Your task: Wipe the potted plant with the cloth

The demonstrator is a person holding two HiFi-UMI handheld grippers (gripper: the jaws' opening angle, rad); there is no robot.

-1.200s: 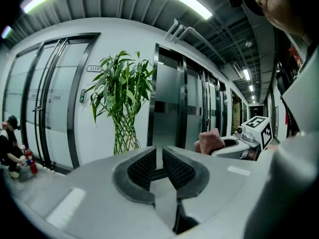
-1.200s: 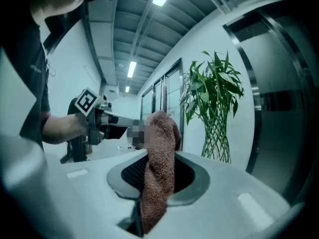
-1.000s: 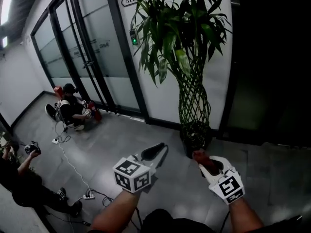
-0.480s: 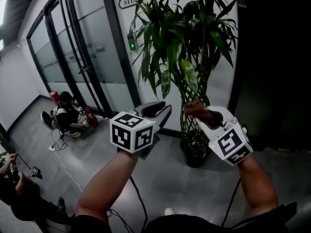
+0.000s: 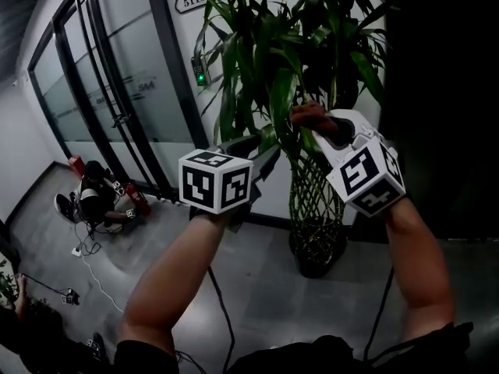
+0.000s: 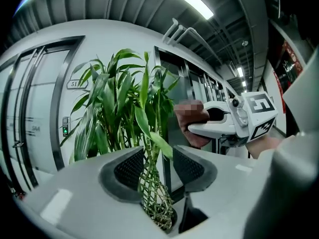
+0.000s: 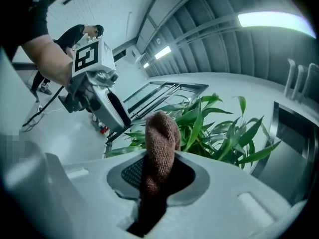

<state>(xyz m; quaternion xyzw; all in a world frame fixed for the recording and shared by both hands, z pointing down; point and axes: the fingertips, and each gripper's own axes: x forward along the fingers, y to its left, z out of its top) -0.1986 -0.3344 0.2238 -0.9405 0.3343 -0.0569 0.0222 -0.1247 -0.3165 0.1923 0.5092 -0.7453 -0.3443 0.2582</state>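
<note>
The potted plant (image 5: 274,84) stood straight ahead of you against the wall. Its pot (image 5: 316,249) sat on the floor well below both hands, its braided stem (image 5: 312,197) rose upright, and its foliage spread at the height of your grippers.

Your right gripper (image 7: 158,176) was clamped on the brown cloth (image 7: 160,133), which stuck out past the jaw tips as a rounded wad. The leaves lay just beyond that wad. From the head view it sat in among them above the stem, but I could not tell whether it touched one.

Your left gripper (image 6: 158,167) had just been opening. Its jaws stood wide and pressed on nothing. One drooping leaf (image 6: 152,133) hung across the gap, and I could not tell whether it was between the pads or just past them.

Both hands were about equally near, one on either side of the same clump. The leaves were long and narrow, falling outward and down from the stem, so I judged that the wipe should run along a blade from base to tip, with your left jaws steadying it.

Room was tight behind, where the wall stood close. The glass doors (image 5: 101,92) to your left were well apart, as was the seated person (image 5: 92,193) on the floor.
</note>
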